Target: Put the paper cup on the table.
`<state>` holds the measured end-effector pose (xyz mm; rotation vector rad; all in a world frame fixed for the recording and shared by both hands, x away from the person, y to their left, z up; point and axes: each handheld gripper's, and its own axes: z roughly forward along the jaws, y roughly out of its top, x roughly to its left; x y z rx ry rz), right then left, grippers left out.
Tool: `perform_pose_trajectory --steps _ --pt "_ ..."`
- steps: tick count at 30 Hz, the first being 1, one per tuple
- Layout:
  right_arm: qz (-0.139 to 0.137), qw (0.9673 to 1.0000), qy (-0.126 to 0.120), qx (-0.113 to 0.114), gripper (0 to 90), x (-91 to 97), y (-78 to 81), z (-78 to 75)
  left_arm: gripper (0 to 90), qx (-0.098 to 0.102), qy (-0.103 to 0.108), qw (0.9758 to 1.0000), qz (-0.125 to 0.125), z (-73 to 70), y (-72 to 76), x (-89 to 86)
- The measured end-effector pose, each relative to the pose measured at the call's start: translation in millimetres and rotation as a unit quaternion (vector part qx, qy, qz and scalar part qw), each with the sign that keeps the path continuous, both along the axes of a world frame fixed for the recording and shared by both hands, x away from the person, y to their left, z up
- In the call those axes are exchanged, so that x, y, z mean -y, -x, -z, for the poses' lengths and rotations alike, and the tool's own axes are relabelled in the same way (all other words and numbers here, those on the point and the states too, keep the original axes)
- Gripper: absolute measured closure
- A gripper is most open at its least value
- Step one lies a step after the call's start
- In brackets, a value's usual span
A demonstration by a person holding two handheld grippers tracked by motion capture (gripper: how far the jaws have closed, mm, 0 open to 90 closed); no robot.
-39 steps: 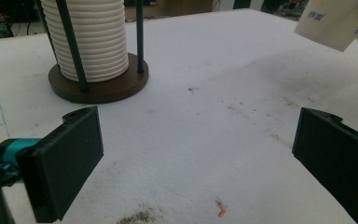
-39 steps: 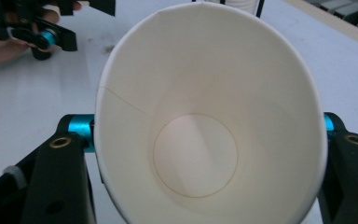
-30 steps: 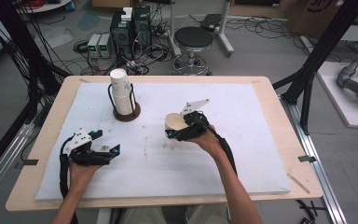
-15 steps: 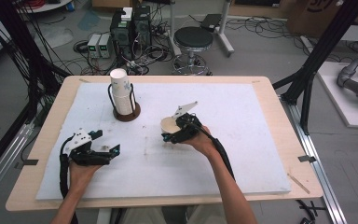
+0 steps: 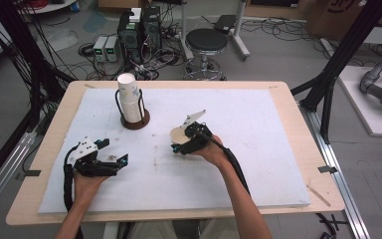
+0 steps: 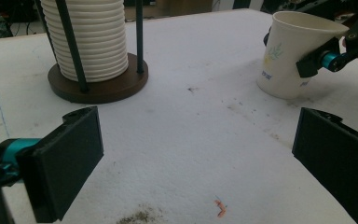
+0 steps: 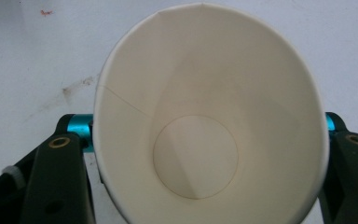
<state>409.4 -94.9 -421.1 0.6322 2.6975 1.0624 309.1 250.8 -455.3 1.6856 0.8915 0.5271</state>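
Left gripper (image 5: 110,160) sits near the front-left corner of the white mat (image 5: 278,164), jaws spread wide with nothing between them, resting low on the mat. Behind it, toward the back-left part of the mat, a stack of paper cups (image 5: 129,99) stands upright in a wire holder (image 5: 134,121) on a round brown base. Mid-mat, a single paper cup (image 5: 180,134) stands mouth up, slightly tilted, its base on or just at the mat; can't tell which. Right gripper (image 5: 185,144) is clamped on that cup, a jaw on either side of its wall, squeezing the rim oval; its jaws have just eased open slightly. A small orange scrap (image 6: 221,208) lies on the mat just ahead of the left gripper.
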Motion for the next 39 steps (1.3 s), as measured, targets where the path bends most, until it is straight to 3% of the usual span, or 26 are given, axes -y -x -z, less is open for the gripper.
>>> perform_pose_trajectory --steps 8,13,18,28,39 --pt "-0.004 1.0000 0.001 -0.003 25.3 -0.2 0.1 1.4 1.8 -0.001 0.001 1.0000 0.000 0.0 0.1 -0.1" --pt "-0.006 0.9997 0.017 -0.016 19.3 -2.1 -0.2 6.5 1.7 -0.001 0.001 1.0000 0.000 0.0 0.1 -0.1" --pt "-0.006 0.9997 0.020 -0.009 17.2 -4.3 1.8 6.8 1.8 -0.001 0.003 1.0000 0.000 0.2 -0.1 -0.3" --pt "0.001 0.9999 0.007 -0.014 15.4 4.9 4.9 7.0 1.8 -0.002 0.005 1.0000 0.001 0.1 -0.1 -1.2" --pt "0.011 0.9997 -0.019 -0.008 15.2 30.5 16.2 7.1 1.7 -0.003 0.006 1.0000 0.001 0.3 -0.3 -0.8"
